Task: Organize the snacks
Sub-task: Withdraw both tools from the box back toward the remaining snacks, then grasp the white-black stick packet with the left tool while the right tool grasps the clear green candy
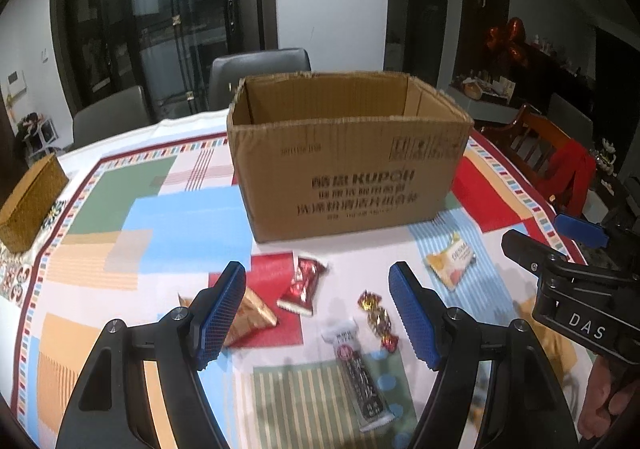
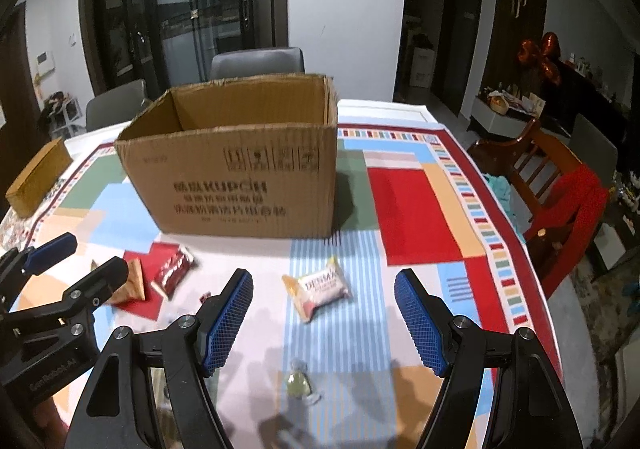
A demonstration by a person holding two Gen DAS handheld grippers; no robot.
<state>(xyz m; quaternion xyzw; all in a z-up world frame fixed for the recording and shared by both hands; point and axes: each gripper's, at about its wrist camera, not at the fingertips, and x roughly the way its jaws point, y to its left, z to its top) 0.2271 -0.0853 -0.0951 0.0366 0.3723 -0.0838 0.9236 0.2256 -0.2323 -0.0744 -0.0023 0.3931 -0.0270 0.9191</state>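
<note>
An open cardboard box (image 1: pixel 348 165) stands mid-table; it also shows in the right wrist view (image 2: pixel 236 173). Snacks lie in front of it: a red packet (image 1: pixel 302 285), a gold triangular packet (image 1: pixel 250 315), a long dark bar (image 1: pixel 360 369), red-gold candies (image 1: pixel 378 319) and an orange-white packet (image 1: pixel 452 261). My left gripper (image 1: pixel 318 315) is open, empty, above these snacks. My right gripper (image 2: pixel 324 319) is open, empty, above the orange-white packet (image 2: pixel 320 287) and a small clear-wrapped candy (image 2: pixel 298 383). The red packet (image 2: pixel 174 269) lies to its left.
A patterned tablecloth (image 1: pixel 120 217) covers the table. A woven box (image 1: pixel 30 201) sits at the left edge. Grey chairs (image 1: pixel 260 69) stand behind the table, and a wooden chair with red cloth (image 2: pixel 560 185) stands at the right. The other gripper shows at each view's side.
</note>
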